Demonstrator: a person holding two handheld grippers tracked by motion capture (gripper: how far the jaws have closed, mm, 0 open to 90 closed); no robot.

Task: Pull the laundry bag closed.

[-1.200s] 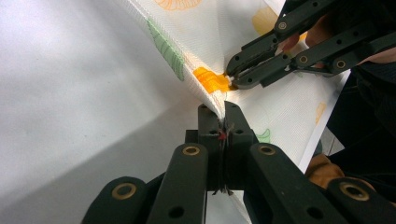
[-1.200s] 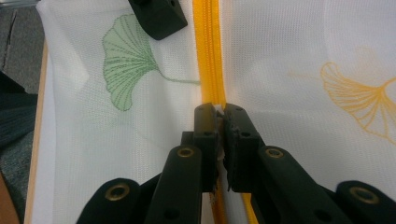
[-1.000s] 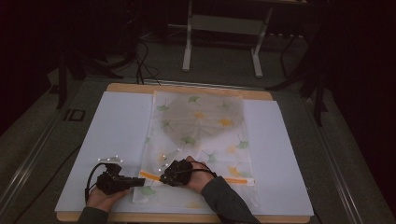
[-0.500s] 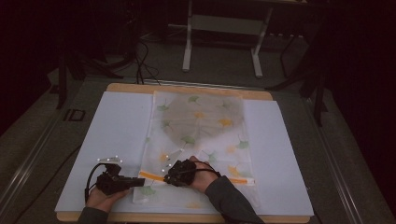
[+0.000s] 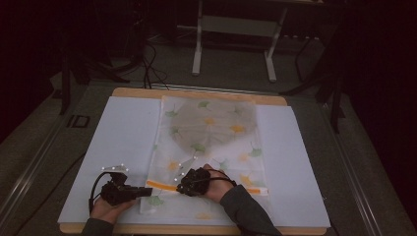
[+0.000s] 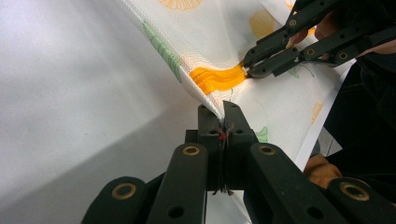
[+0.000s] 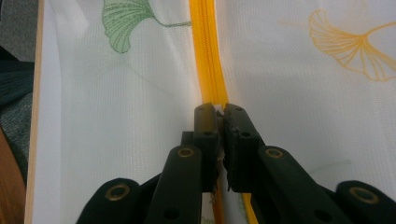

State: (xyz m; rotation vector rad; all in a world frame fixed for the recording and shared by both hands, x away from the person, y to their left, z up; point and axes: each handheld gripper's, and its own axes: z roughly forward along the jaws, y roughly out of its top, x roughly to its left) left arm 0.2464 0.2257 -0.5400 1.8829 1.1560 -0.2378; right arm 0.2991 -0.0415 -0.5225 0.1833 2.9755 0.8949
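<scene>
No brand, label or writing can be read anywhere. In the high view a white mesh bag [image 5: 209,147] printed with green and yellow ginkgo leaves lies flat on the white sheet [image 5: 123,142] covering the table, its orange zipper [image 5: 162,185] running across the near end. The left gripper [image 5: 147,191], at about 7 o'clock on the sheet, is clamped on the bag's edge beside the zipper's end. The right gripper [image 5: 179,188], near 6 o'clock, is clamped on the zipper's small pull. The left gripper view adds the fabric pinched and lifted into a ridge, with the right gripper's tips at 1 o'clock. The right gripper view adds the zipper's fine teeth, running off toward 12 o'clock.
</scene>
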